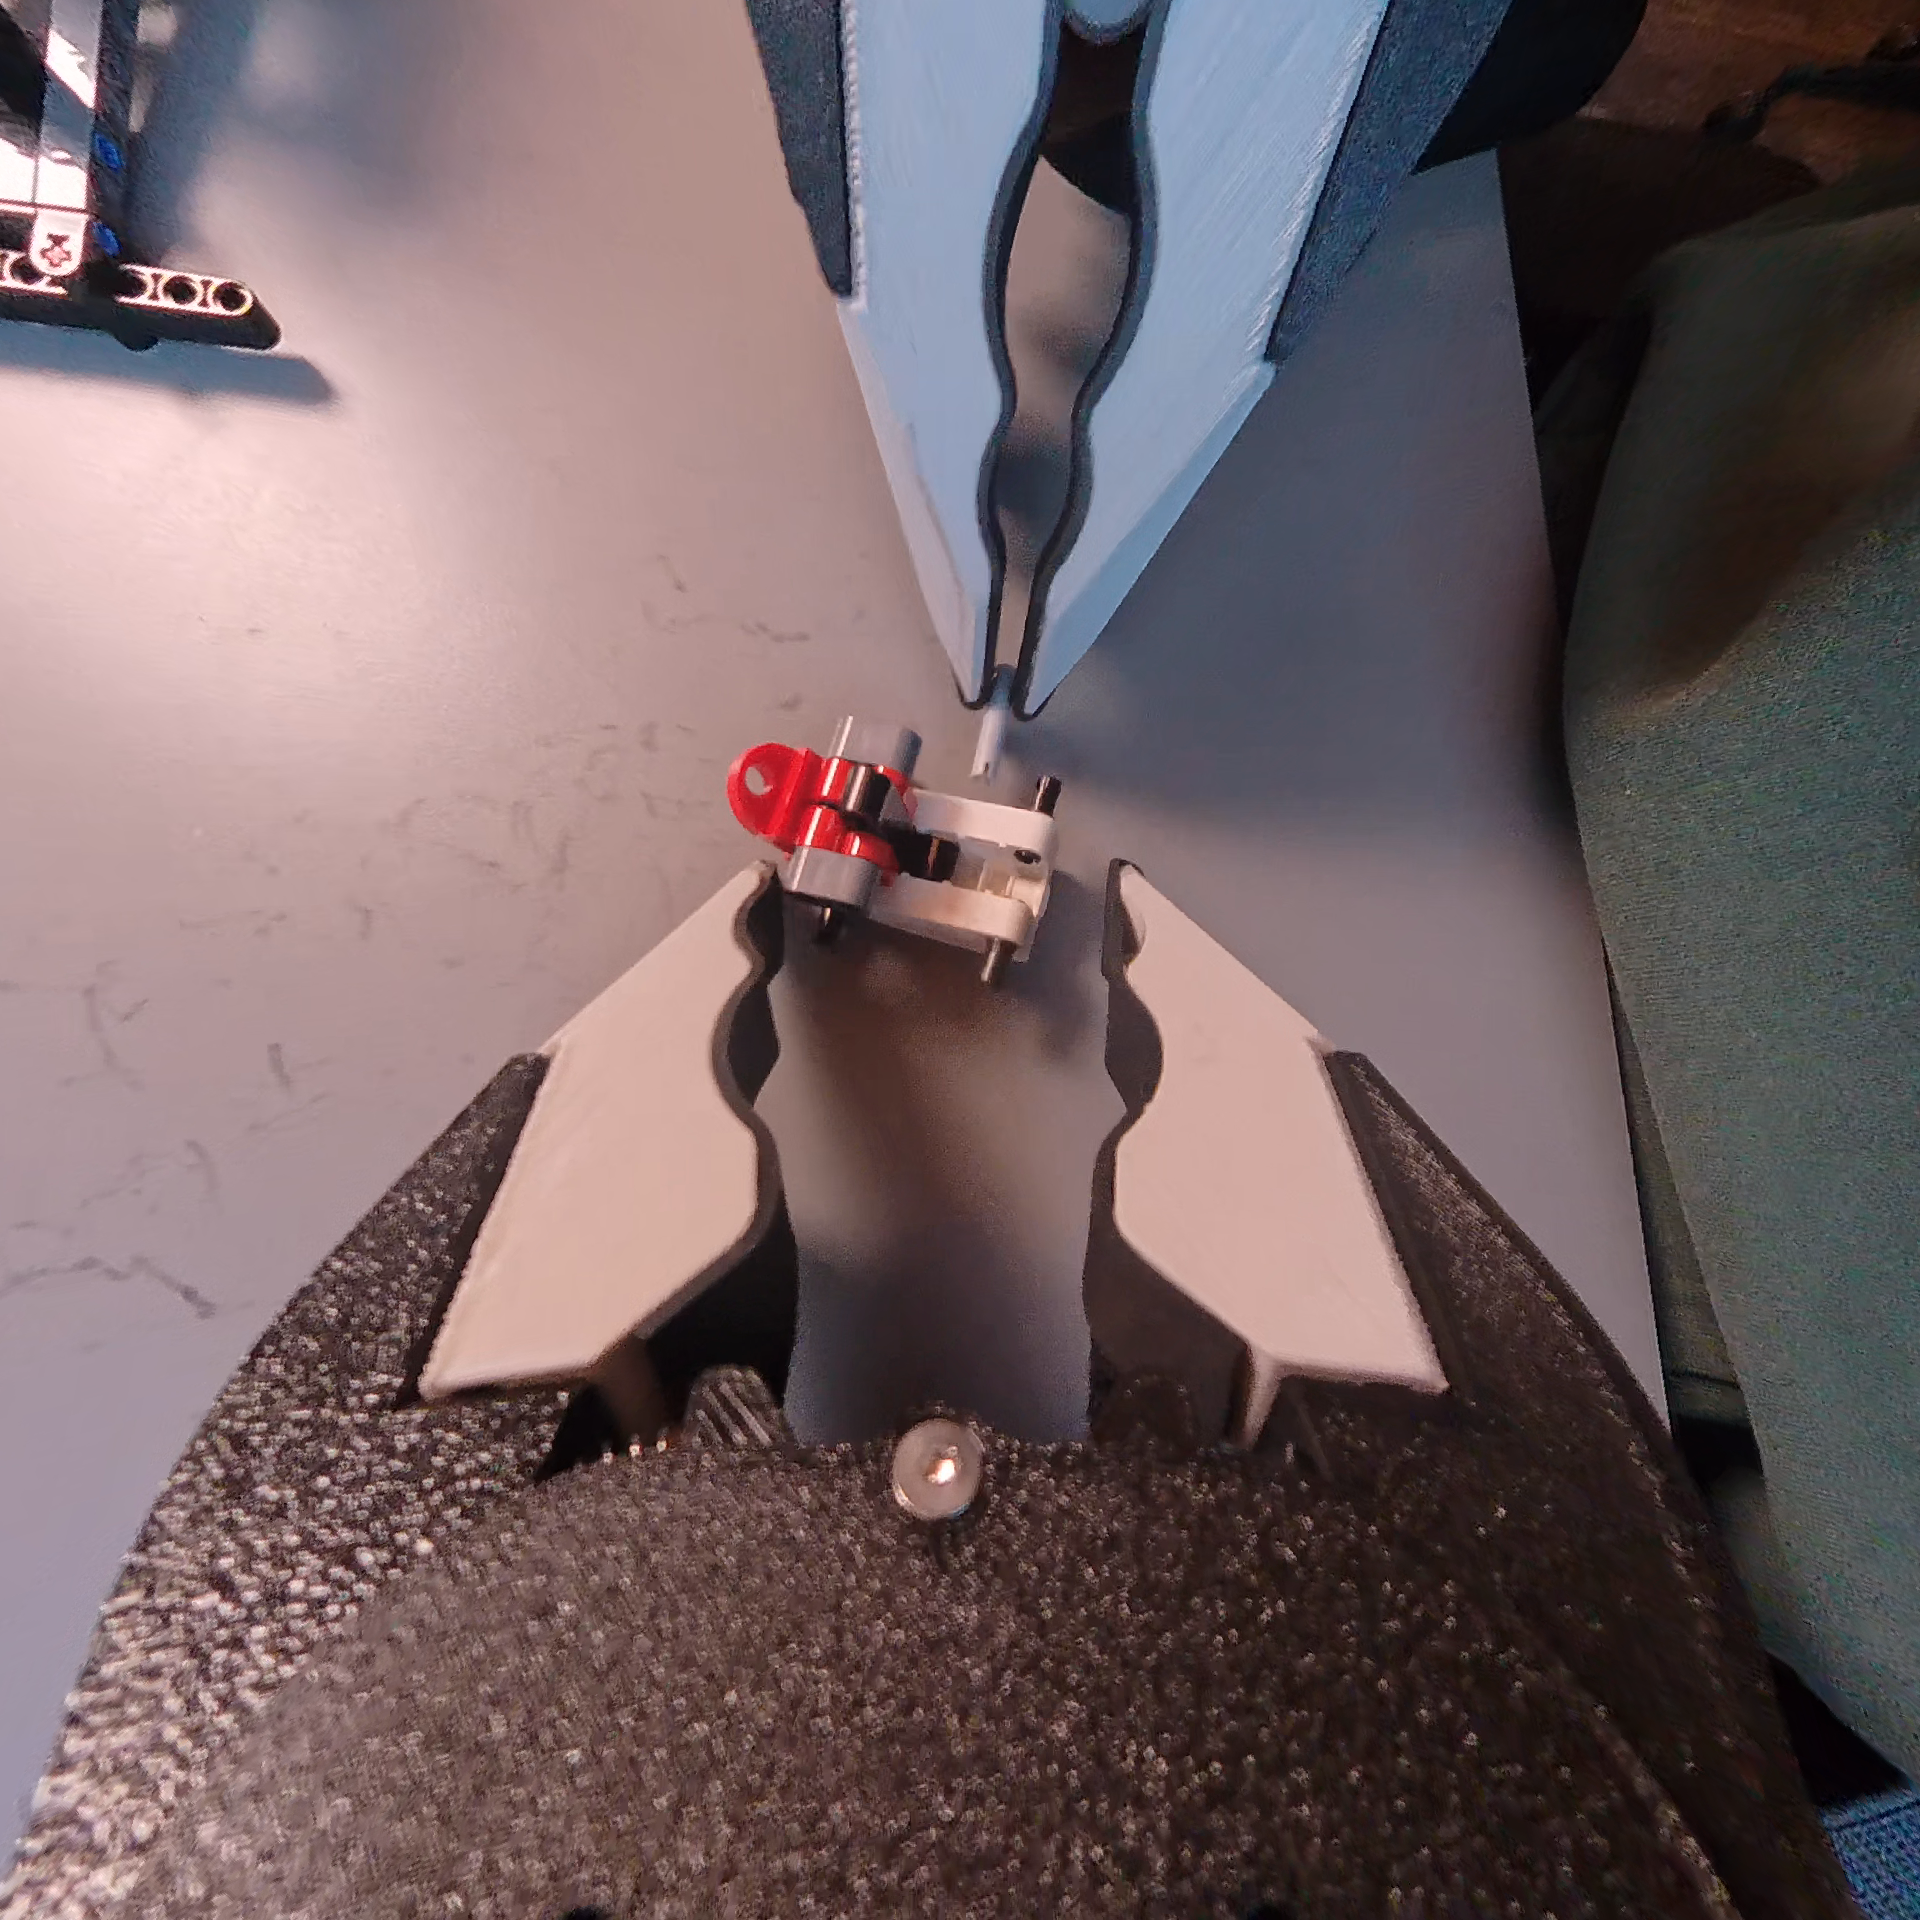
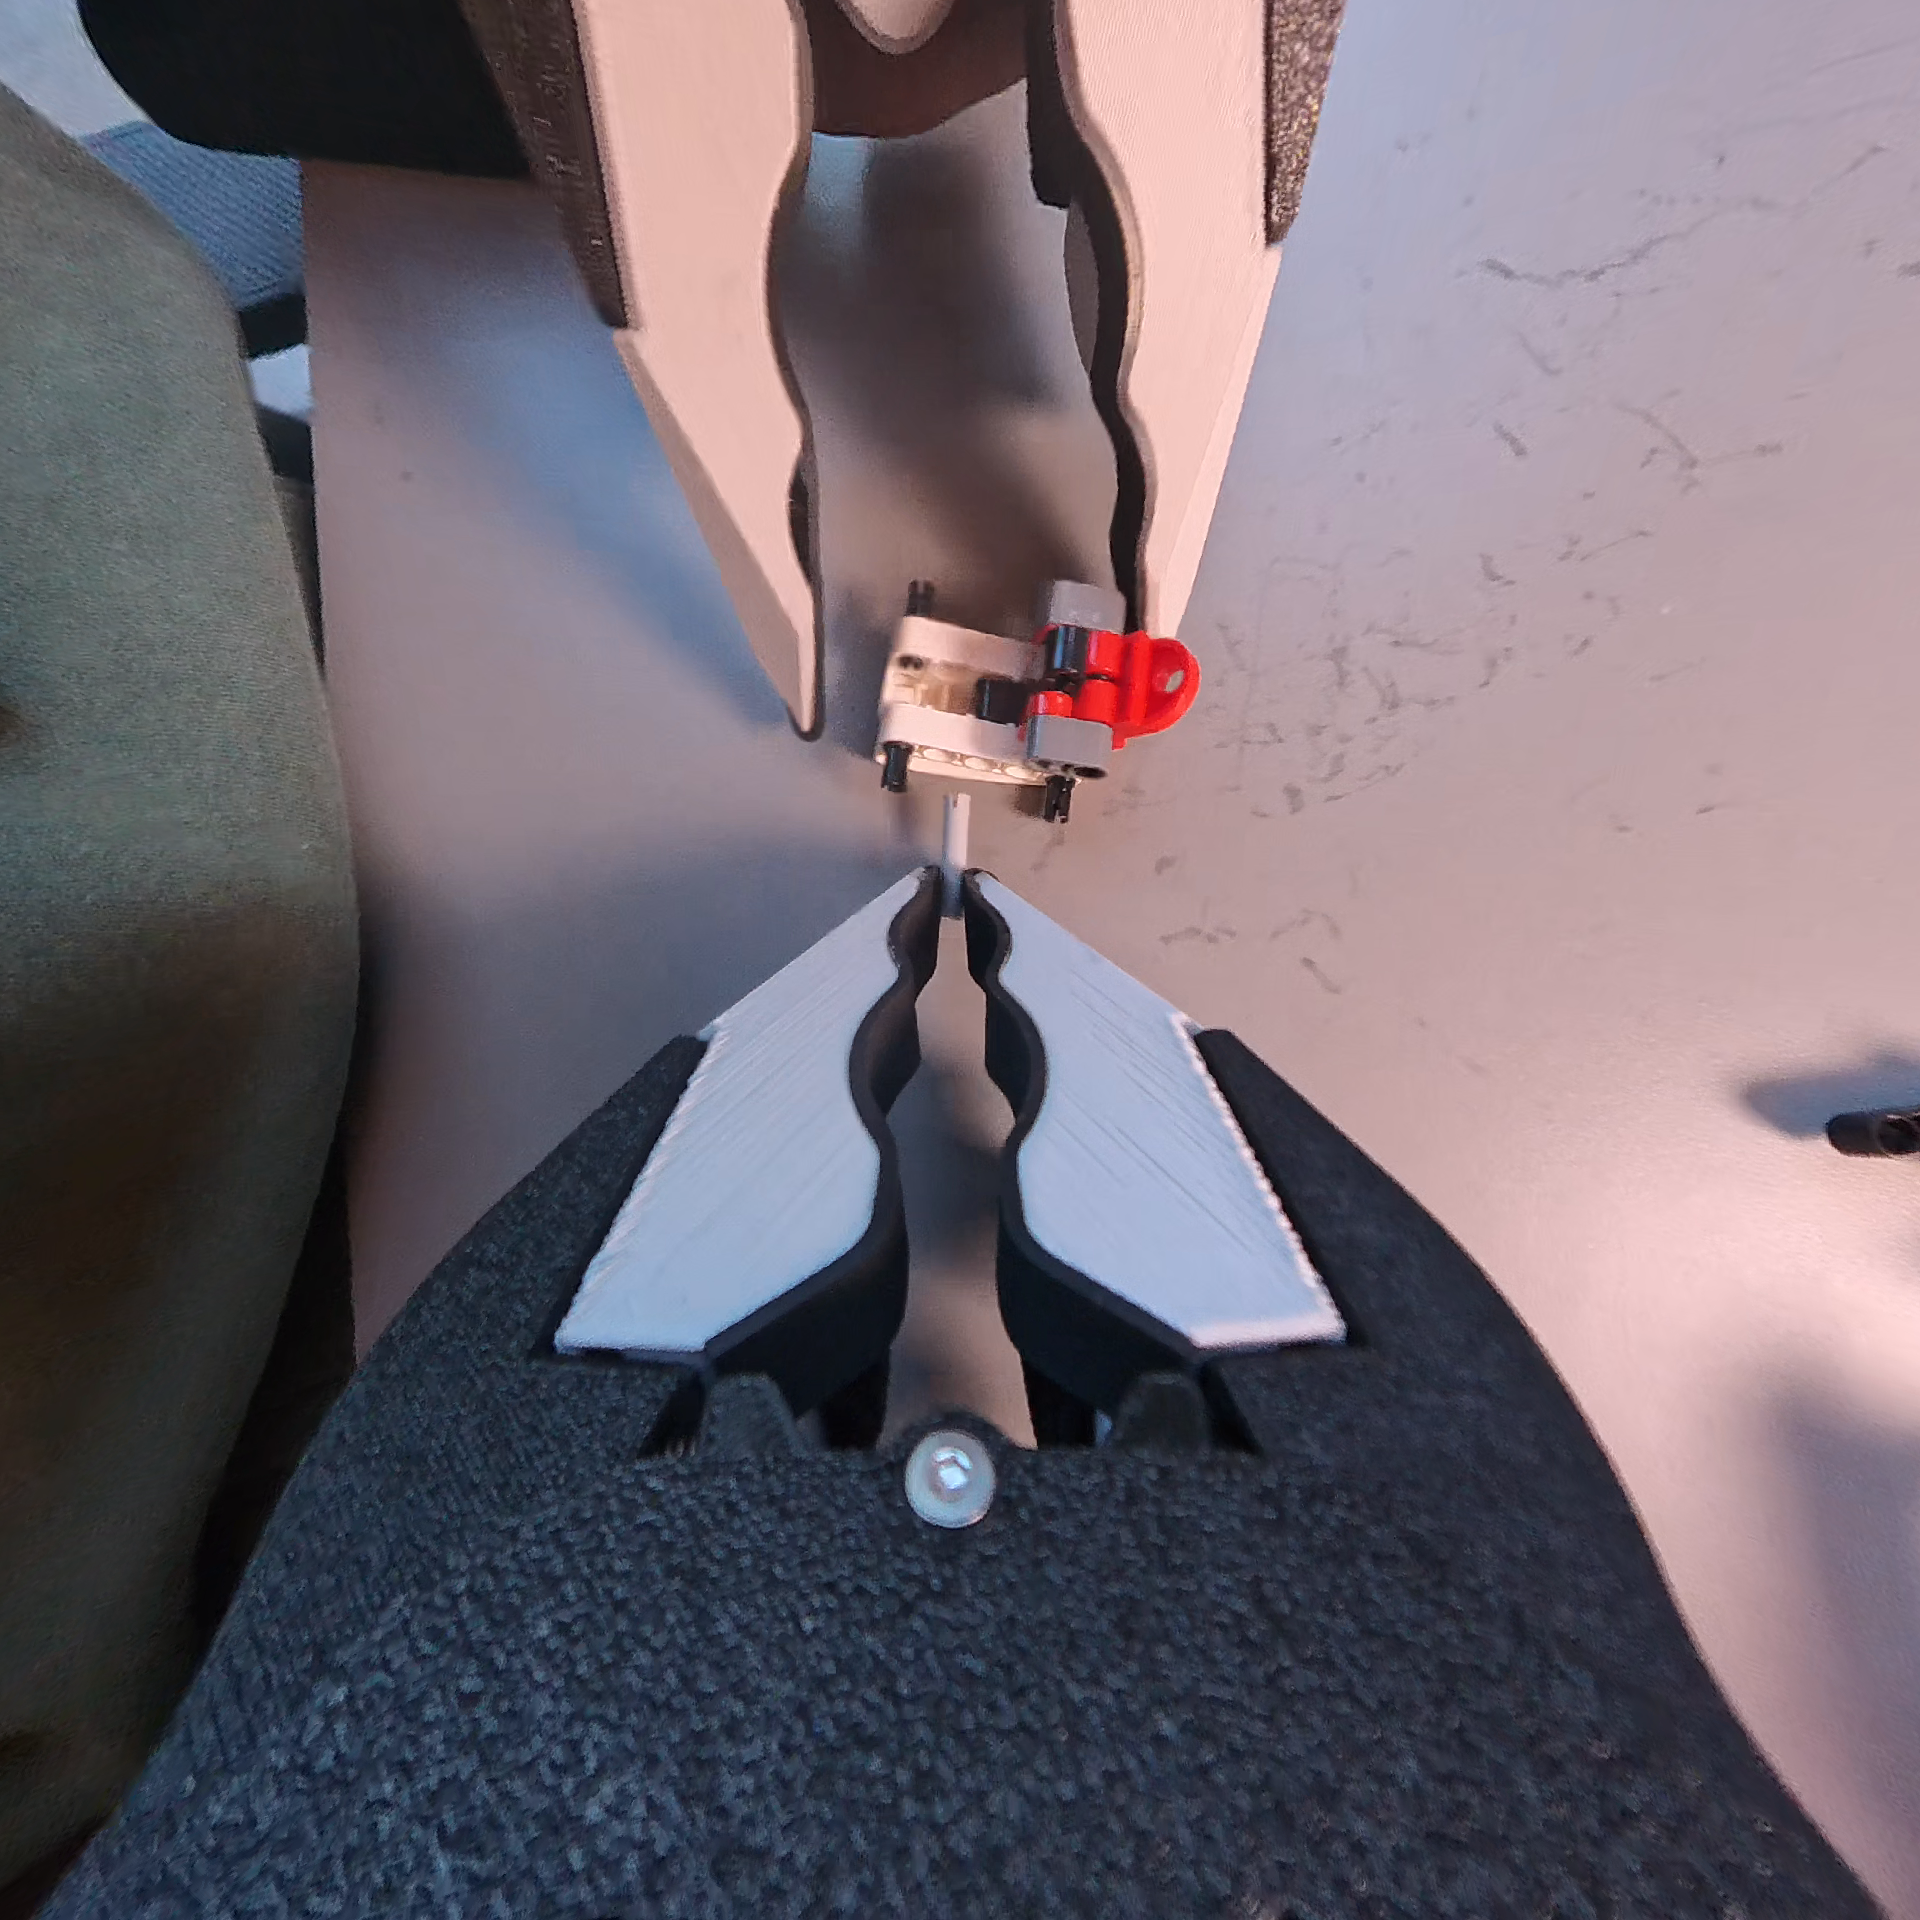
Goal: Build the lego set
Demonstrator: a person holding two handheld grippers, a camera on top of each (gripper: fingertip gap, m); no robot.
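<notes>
Lego assembly (image 1: 914, 847) lies on the bench (image 1: 416, 727) between the wide left hand-held gripper (image 1: 940, 883), while the right hand-held gripper (image 2: 948, 878) pinches a white pin (image 2: 954, 831) just beside it.

My left gripper (image 1: 940, 883) stands wide open around the small red-and-white assembly (image 1: 906, 844) on the grey table (image 1: 416, 727). At twelve o'clock, my right gripper (image 1: 1003, 707) pinches a white pin (image 1: 989, 743). A larger black build (image 1: 125, 260) sits at ten o'clock.

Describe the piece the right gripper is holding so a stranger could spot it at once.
Start at the small red, white and grey lego assembly lying on the grey table between the two grippers. Just short of it, the right gripper is shut on a thin pale pin that sticks out of its tips toward the assembly. It is the only loose piece off the table.
</notes>
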